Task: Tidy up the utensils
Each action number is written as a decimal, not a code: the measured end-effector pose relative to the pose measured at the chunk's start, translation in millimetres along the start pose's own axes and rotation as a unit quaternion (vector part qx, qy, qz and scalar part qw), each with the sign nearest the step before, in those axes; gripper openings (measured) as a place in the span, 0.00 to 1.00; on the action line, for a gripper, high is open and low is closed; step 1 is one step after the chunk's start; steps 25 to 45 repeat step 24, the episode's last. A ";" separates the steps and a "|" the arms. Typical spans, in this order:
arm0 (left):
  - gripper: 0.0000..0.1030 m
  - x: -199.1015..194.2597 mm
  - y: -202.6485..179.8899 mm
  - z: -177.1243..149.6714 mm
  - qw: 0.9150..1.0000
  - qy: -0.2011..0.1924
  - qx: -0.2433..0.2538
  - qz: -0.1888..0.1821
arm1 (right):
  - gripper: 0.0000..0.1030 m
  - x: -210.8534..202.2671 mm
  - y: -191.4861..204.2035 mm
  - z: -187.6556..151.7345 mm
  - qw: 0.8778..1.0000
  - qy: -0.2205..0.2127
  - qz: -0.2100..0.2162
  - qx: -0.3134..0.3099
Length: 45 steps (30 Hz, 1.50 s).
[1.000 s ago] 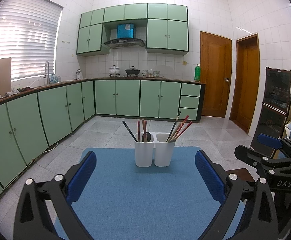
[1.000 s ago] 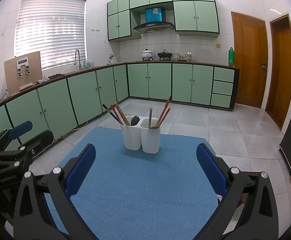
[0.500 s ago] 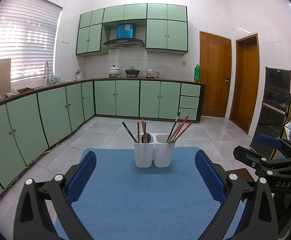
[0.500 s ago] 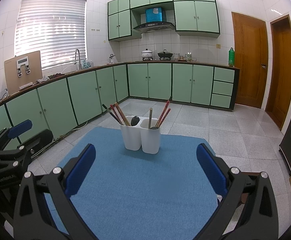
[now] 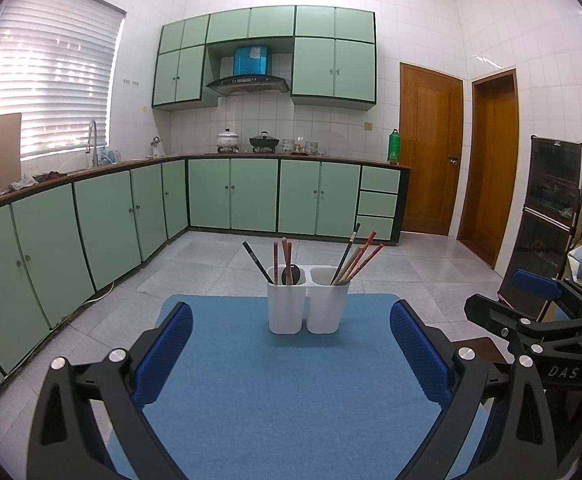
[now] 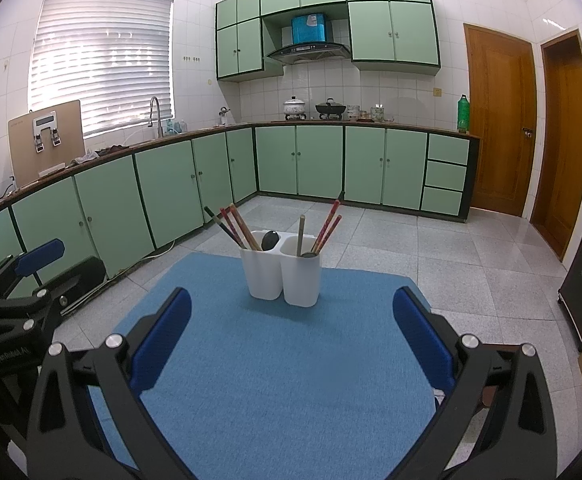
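Two white cups [image 5: 307, 304] stand touching, side by side, near the far edge of the blue mat [image 5: 283, 400]. Chopsticks [image 5: 357, 258] in the right cup lean right, tips down – those in the left cup [image 6: 237, 226] stand nearer upright, beside a dark spoon [image 6: 270, 239]. The left gripper [image 5: 289, 354] and right gripper [image 6: 291, 344] hover over the mat, jaws spread wide – both empty, well short of the cups.
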<state>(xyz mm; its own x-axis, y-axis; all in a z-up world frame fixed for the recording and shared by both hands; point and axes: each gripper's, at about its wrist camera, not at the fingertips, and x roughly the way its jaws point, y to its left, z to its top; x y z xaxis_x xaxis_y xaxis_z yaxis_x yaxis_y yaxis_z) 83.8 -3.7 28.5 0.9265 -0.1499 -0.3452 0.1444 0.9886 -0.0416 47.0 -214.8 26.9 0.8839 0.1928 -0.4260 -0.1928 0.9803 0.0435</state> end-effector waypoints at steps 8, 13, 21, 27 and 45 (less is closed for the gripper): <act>0.94 -0.1 0.7 0.3 1.000 0.001 0.000 0.000 | 0.95 2.1 0.8 -2.2 1.000 0.002 0.000 -0.001; 0.94 -1.4 0.6 0.5 1.000 0.001 0.000 0.000 | 0.95 3.0 -1.5 -3.5 1.000 0.005 0.001 0.000; 0.94 0.9 -1.0 1.8 1.000 0.005 -0.002 0.002 | 0.95 3.6 -1.5 -4.7 1.000 0.006 0.000 0.002; 0.94 1.0 -1.6 1.4 1.000 0.006 -0.002 0.003 | 0.95 4.1 -1.5 -5.8 1.000 0.007 -0.001 0.003; 0.94 1.0 -1.6 1.4 1.000 0.006 -0.002 0.003 | 0.95 4.1 -1.5 -5.8 1.000 0.007 -0.001 0.003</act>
